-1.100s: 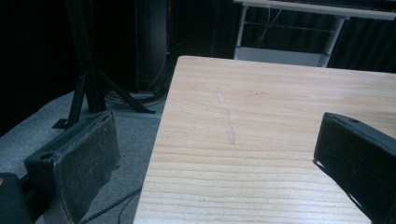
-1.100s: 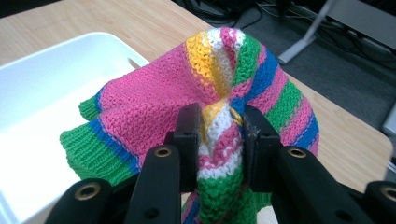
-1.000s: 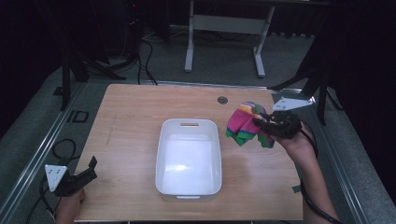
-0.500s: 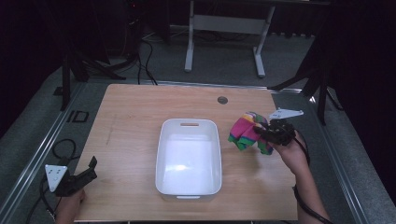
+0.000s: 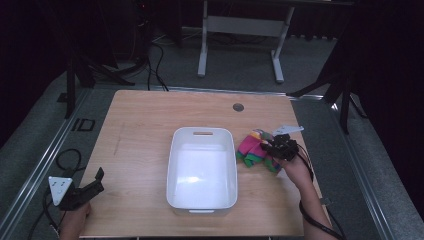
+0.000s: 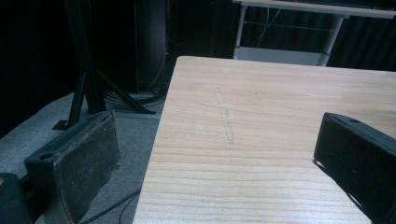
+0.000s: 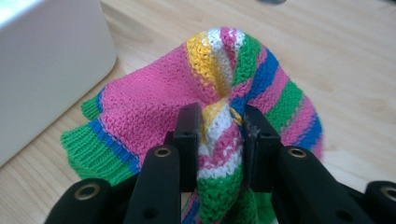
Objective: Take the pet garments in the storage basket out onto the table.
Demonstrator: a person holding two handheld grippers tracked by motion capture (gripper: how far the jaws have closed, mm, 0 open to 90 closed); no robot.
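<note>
A striped knitted cloth [image 5: 252, 150] in pink, green, blue, yellow and white lies bunched on the table just right of the white tub [image 5: 202, 138]. My right gripper [image 5: 274, 146] is shut on a fold of that knitted cloth [image 7: 154, 107], and the right gripper [image 7: 218, 128] pinches the fabric between its black pads. The cloth's lower part rests on the wood. At the table's near left corner my left gripper [image 5: 92, 184] is held open, half off the edge. In its own view the left gripper [image 6: 219, 149] has nothing between its pads.
The white tub [image 7: 46, 65] is empty and stands in the middle of the wooden table [image 5: 145, 125]. A round cable hole [image 5: 238, 107] sits near the far edge. Dark floor, stands and cables surround the table.
My right gripper has come down with the cloth, from hanging above the table to resting the cloth on the wood beside the tub. The left gripper has stayed still.
</note>
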